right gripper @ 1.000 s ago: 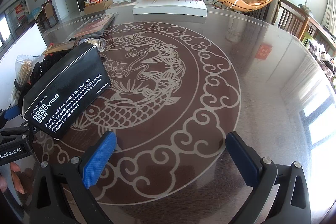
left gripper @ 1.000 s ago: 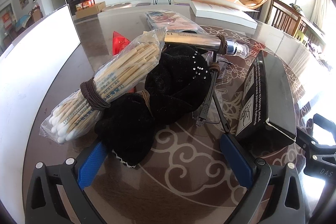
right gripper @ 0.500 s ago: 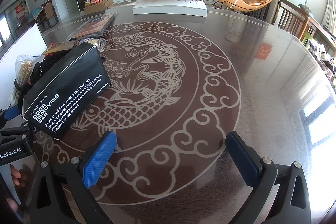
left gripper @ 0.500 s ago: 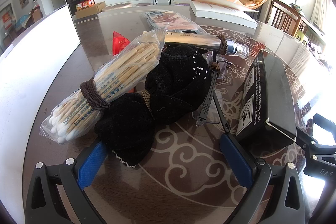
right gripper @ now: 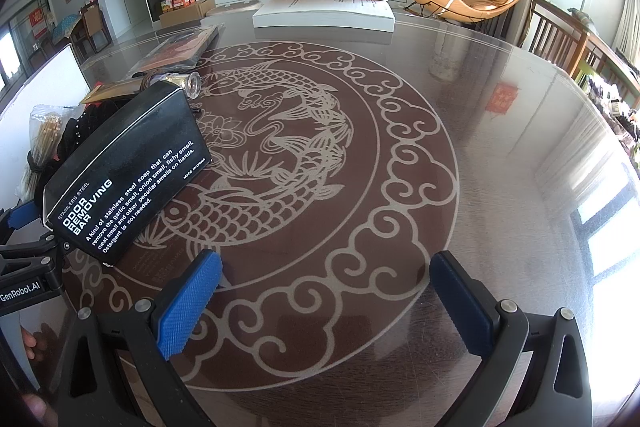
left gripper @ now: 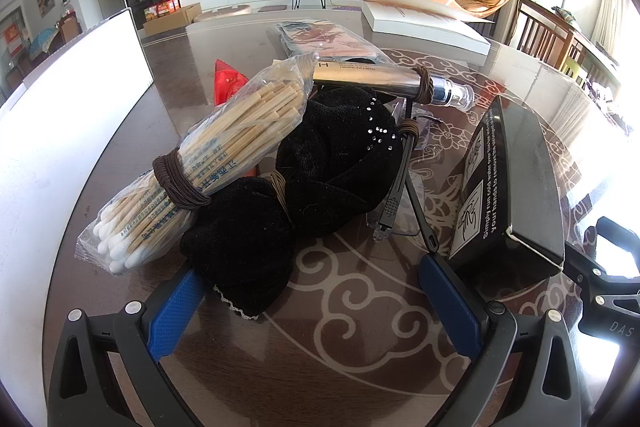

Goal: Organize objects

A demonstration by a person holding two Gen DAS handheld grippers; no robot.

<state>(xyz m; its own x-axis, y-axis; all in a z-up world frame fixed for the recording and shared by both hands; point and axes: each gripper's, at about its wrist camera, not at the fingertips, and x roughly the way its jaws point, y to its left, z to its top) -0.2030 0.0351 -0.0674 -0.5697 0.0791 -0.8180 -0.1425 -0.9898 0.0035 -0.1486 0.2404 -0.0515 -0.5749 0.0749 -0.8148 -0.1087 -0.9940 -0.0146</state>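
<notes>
We are holding the left gripper (left gripper: 308, 303) spread wide and empty, and straight ahead of it the black velvet pouch (left gripper: 296, 187) is lying just beyond the blue pads, its long axis running away toward the table's far edge. The right gripper (right gripper: 324, 295), equally spread and empty, is facing bare table (right gripper: 500, 155), with the odor removing bar box (right gripper: 128, 175) off to its left, so we judge the left gripper nearer.

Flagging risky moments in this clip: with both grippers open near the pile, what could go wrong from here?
The silver tube lies across the top of the black velvet cloth; pulling the cloth could roll it off. The cotton swab bag leans on the same cloth and may slide. The left hand-held gripper, closing here, could catch the cloth's edge rather than a single item.
</notes>
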